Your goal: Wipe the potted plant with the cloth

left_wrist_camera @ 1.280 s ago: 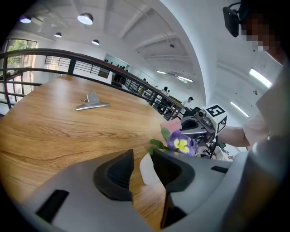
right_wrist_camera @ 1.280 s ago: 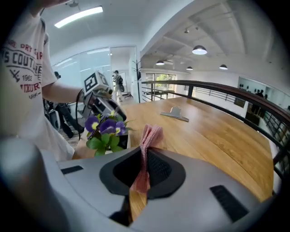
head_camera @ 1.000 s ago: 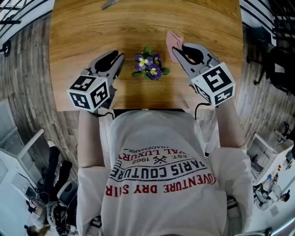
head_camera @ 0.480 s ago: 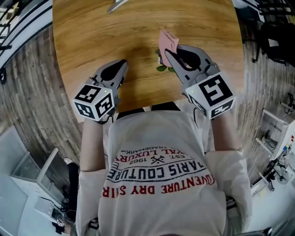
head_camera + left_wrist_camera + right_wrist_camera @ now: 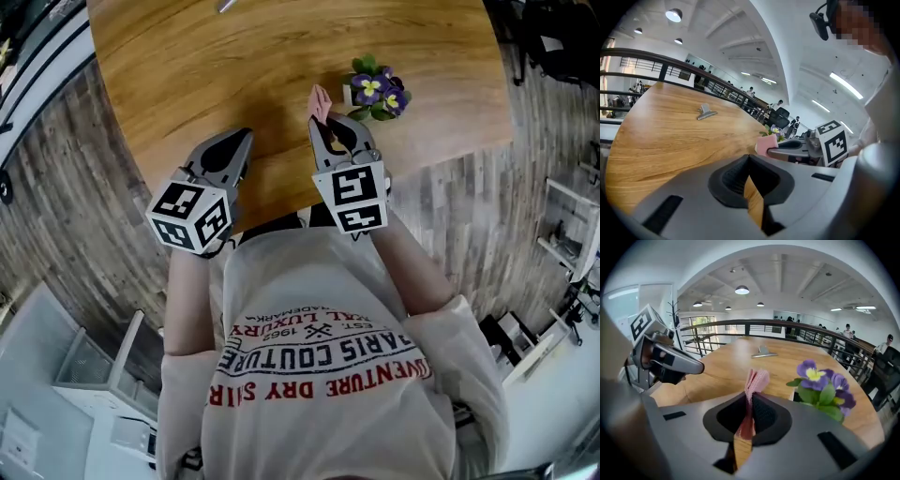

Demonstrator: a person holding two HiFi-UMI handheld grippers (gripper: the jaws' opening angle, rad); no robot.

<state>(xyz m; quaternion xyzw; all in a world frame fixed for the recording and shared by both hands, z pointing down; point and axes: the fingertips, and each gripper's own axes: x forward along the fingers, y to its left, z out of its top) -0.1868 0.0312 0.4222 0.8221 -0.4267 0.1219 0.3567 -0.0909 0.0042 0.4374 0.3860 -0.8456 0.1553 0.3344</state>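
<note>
A small potted plant [image 5: 376,92] with purple and yellow flowers stands on the round wooden table [image 5: 216,66], near its front edge. My right gripper [image 5: 329,124] is shut on a folded pink cloth [image 5: 321,99], just left of the plant and short of touching it. In the right gripper view the cloth [image 5: 756,379] sticks up from the closed jaws, with the plant [image 5: 820,391] close on the right. My left gripper [image 5: 238,142] hangs over the table edge further left, shut and empty. The left gripper view shows the cloth [image 5: 767,144] beside the plant [image 5: 775,131].
A metal clip [image 5: 225,6] lies at the far side of the table; the left gripper view shows the clip [image 5: 706,112] too. Railings, chairs and wood-plank floor surround the table. The person's torso fills the lower head view.
My right gripper has swung with the cloth from the plant's right side, across it, to its left. My left gripper's jaws have closed and it has shifted along the table edge.
</note>
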